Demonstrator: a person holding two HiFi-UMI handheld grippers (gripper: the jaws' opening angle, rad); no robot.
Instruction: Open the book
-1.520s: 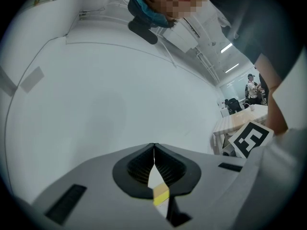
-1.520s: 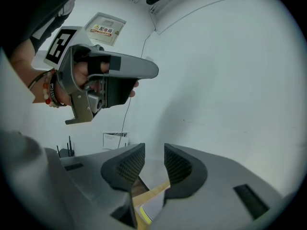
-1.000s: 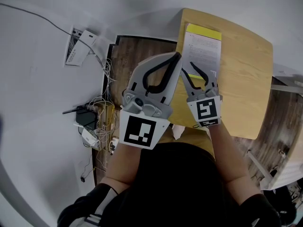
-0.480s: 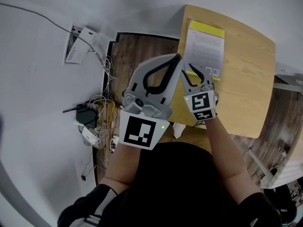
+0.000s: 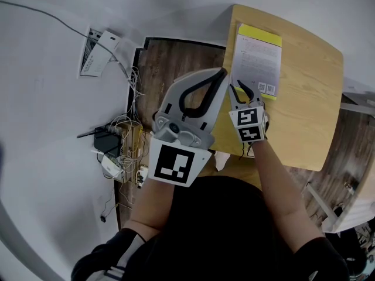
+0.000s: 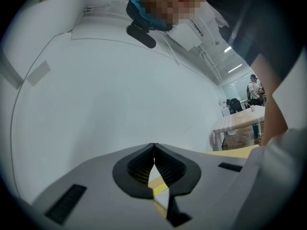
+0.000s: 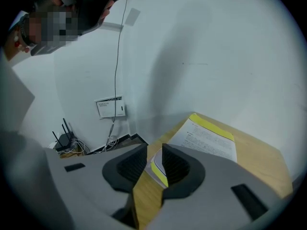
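Book [image 5: 258,60] looks thin, light, floppy — my right gripper [image 5: 241,89], jaws just narrowed to half apart with nothing pinched, should nip only the cover's near corner; my left gripper [image 5: 221,72] is closed, empty.

I see 1 white, yellow-banded book [image 5: 258,60] and 1 light wooden table [image 5: 307,104]. I hold 2 grey plastic tools: my left gripper [image 5: 221,73] and my right gripper [image 5: 245,92].

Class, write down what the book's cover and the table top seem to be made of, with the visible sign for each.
The book: probably paper or thin card, matt; white printed face, yellow band, thin flat edges. The table: wood or wood-look laminate, smooth; pale tan with faint grain, which is unclear.
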